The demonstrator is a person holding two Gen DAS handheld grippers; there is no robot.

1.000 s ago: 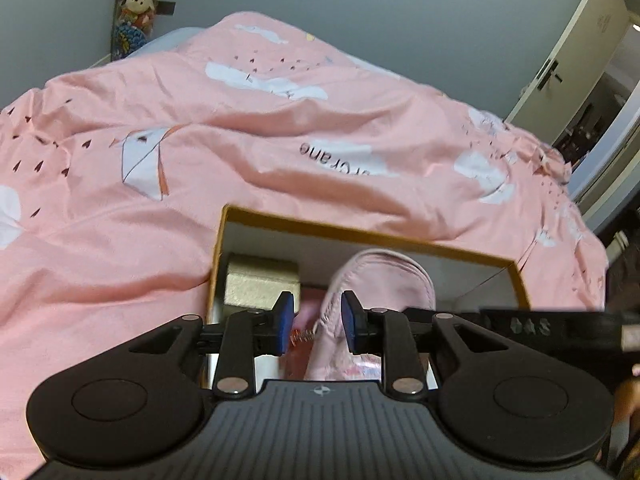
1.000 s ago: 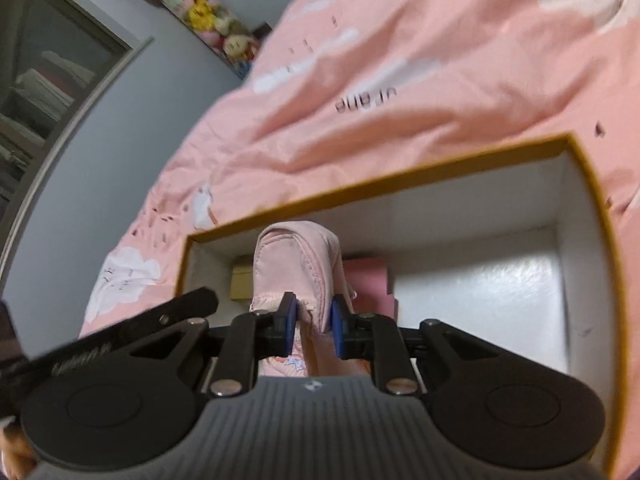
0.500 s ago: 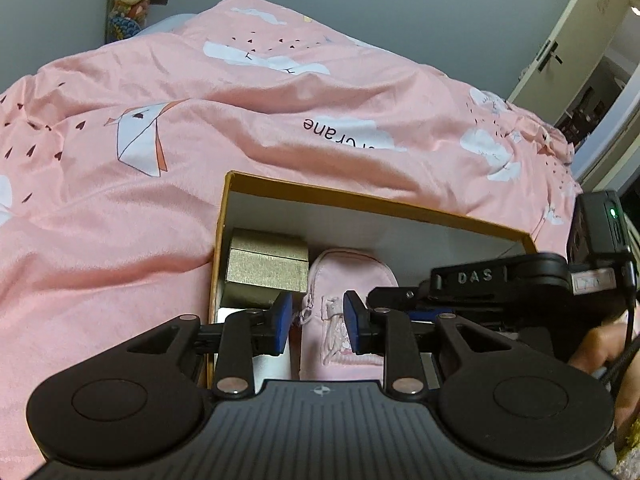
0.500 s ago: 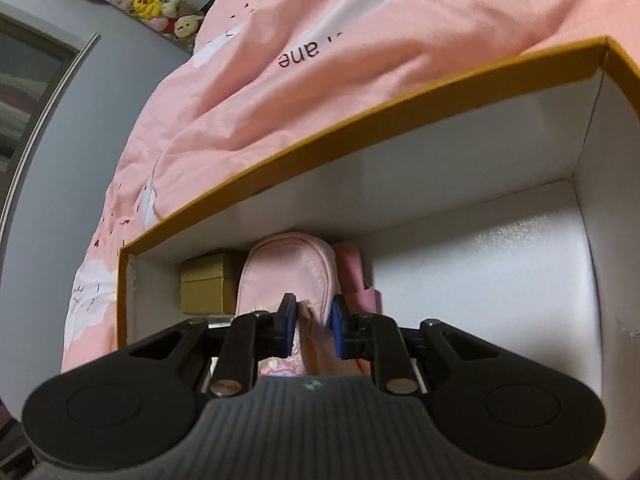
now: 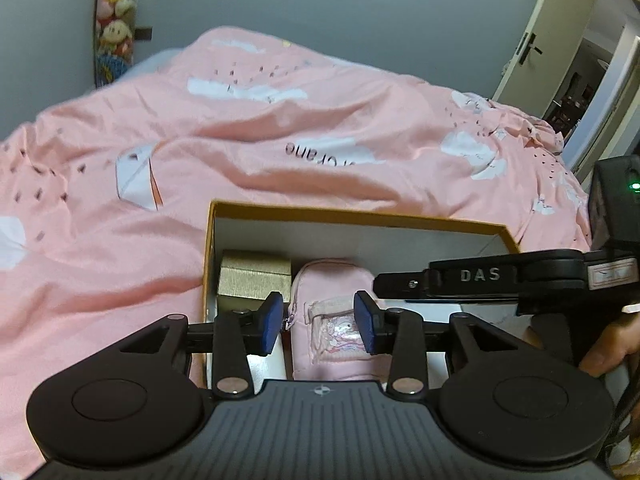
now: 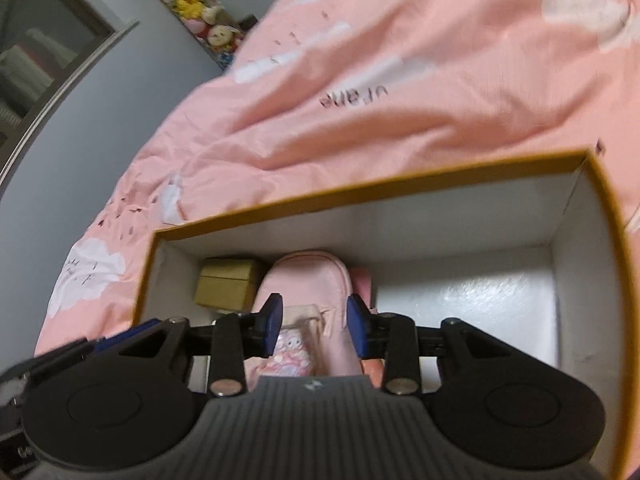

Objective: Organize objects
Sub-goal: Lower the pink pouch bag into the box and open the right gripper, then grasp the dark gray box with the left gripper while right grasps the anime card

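Observation:
A pink pouch (image 5: 332,304) with a clear cartoon pocket lies in the open yellow-rimmed box (image 5: 360,218) on the bed. It also shows in the right wrist view (image 6: 304,292), inside the same box (image 6: 360,192). My left gripper (image 5: 319,322) is open above the pouch and holds nothing. My right gripper (image 6: 314,326) is open above the pouch, its blue pads apart from it. A gold box (image 5: 254,278) stands left of the pouch, also seen from the right wrist (image 6: 226,286). A pink item (image 6: 362,284) lies right of the pouch.
The box rests on a rumpled pink duvet (image 5: 280,140). The box's right half shows bare white floor (image 6: 464,312). The right gripper's body (image 5: 480,276) crosses the left wrist view. Plush toys (image 5: 116,20) hang on the grey wall. A door (image 5: 540,40) stands at the right.
My right gripper has opened and let go of the pink pouch, which now lies in the box. Both grippers have drawn back and up. My left gripper has opened wider.

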